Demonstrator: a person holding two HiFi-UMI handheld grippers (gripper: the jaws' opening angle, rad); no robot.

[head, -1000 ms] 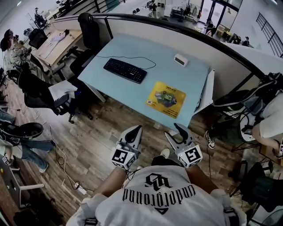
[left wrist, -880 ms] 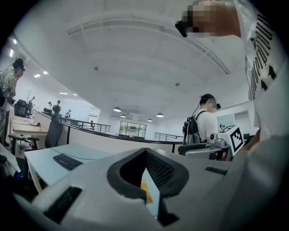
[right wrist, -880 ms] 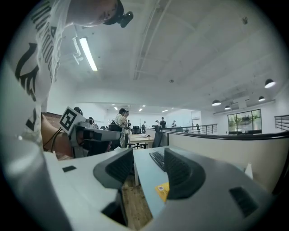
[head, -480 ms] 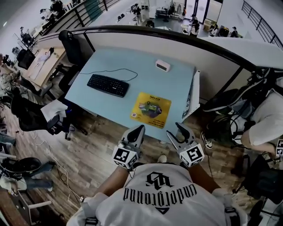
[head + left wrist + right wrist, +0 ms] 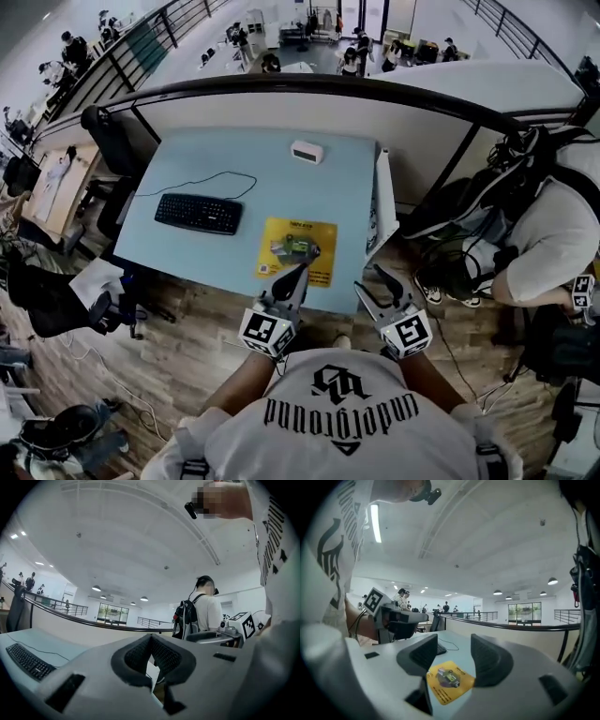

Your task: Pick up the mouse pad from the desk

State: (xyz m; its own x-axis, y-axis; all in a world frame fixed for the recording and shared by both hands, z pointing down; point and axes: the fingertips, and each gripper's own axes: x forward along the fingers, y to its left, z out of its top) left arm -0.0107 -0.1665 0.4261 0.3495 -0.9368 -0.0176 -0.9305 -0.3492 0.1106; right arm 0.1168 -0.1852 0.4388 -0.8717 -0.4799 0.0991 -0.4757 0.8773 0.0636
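Note:
The yellow mouse pad (image 5: 296, 251) with a printed picture lies flat near the front edge of the light blue desk (image 5: 272, 183). My left gripper (image 5: 299, 275) is level at the desk's front edge, its tip overlapping the pad's near edge in the head view; its pads meet, shut and empty (image 5: 151, 639). My right gripper (image 5: 371, 284) hangs just off the desk's front right corner, open with nothing between its fingers. In the right gripper view the mouse pad (image 5: 450, 680) shows through the gap of the right gripper (image 5: 454, 652), some way ahead.
A black keyboard (image 5: 199, 213) with a cable lies left of the pad, and a small white device (image 5: 307, 151) stands at the back. A curved partition (image 5: 281, 103) runs behind the desk. A person with a backpack (image 5: 548, 230) is at the right; office chairs (image 5: 52, 295) are at the left.
The desk has come nearer and slid left in the head view. Both grippers now reach its front edge, and the left tip overlaps the pad's near edge.

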